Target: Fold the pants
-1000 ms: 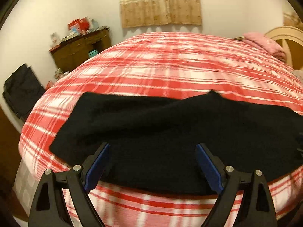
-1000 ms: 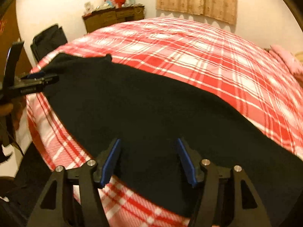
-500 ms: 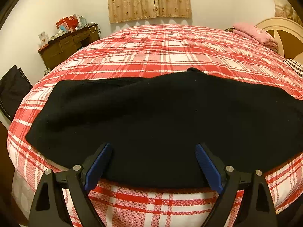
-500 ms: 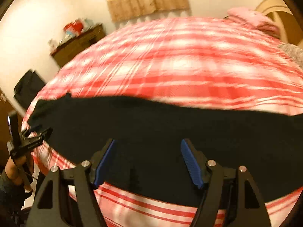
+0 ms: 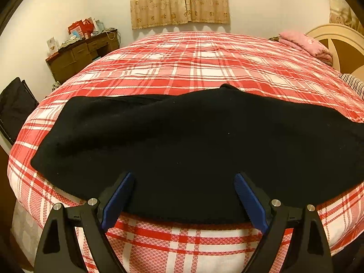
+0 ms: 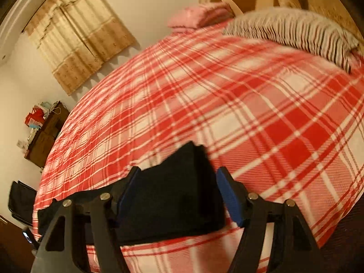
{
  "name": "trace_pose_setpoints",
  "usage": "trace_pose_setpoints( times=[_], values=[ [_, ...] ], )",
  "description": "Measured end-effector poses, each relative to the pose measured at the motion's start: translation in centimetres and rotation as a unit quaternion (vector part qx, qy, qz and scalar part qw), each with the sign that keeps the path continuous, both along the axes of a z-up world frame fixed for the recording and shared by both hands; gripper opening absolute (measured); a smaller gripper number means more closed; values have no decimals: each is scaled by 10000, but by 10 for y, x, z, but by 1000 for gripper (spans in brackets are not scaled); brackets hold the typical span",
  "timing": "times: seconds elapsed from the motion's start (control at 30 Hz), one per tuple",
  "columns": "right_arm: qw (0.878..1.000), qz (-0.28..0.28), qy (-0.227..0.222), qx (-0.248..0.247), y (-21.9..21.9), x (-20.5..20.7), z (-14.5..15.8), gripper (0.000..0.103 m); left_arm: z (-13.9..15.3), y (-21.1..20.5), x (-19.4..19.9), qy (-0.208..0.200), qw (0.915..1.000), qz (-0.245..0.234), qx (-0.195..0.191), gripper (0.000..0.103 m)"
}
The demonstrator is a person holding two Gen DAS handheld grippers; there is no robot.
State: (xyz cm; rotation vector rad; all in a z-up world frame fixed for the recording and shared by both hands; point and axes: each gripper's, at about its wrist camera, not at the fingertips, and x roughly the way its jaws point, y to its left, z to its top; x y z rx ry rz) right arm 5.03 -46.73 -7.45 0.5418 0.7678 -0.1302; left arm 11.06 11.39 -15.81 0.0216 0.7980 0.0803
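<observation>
Black pants (image 5: 182,145) lie flat in a long strip across the near edge of a bed with a red plaid cover (image 5: 195,68). My left gripper (image 5: 182,195) is open and empty, its blue pads hovering over the pants' near edge at the middle. My right gripper (image 6: 176,195) is open and empty at the right end of the pants (image 6: 177,193), which shows as a stacked black end between the pads. Whether the pads touch the cloth I cannot tell.
A pink folded blanket (image 5: 304,43) and a striped pillow (image 6: 293,34) lie by the cream headboard (image 5: 341,45) at the right. A brown dresser (image 5: 82,56) with clutter stands at the far left wall. A black bag (image 5: 16,104) sits left of the bed.
The right gripper has swung right along the pants to their right end, its view now tilted. The left gripper has stayed over the middle and tipped slightly.
</observation>
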Motion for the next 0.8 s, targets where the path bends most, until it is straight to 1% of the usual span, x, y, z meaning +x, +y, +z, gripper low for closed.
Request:
trace_pose_setpoints(
  times=[0.03,0.1,0.13,0.2,0.27,0.33,0.4,0.43,0.47,0.5,0.63,0.73,0.8],
  values=[
    [9999,47,127,23,-5,2,-2,71,-1,0,0,12,10000,7,10,91],
    [9995,146,255,113,-11,2,-8,66,-1,2,0,15,10000,18,-28,91],
    [9991,187,304,214,-14,1,-11,66,-1,3,0,15,10000,31,-34,91],
    [9977,283,427,443,-18,2,-21,58,0,5,0,18,10000,61,-22,91],
    [9958,400,453,689,-23,1,-29,57,1,8,-1,10,9999,98,-50,91],
    [9948,423,397,843,-25,0,-34,55,2,12,-2,-5,9999,125,-87,91],
    [9920,498,278,1124,-29,-1,-38,55,3,14,-2,-2,9998,156,-93,91],
    [9904,524,220,1257,-31,-1,-40,54,3,15,-2,0,9998,163,-104,91],
    [9897,524,169,1322,-32,-2,-42,50,3,16,-2,-1,9998,172,-121,91],
    [9898,507,157,1321,-33,-2,-43,46,3,17,-2,-4,9997,183,-140,91],
    [9906,528,119,1256,-33,-4,-43,42,1,18,-1,8,9998,182,-120,91],
    [9928,561,88,1057,-27,-3,-43,40,-1,19,0,26,9998,189,-108,91],
    [9942,567,96,909,-24,-2,-43,35,-1,18,0,16,9998,177,-79,91]
  ],
)
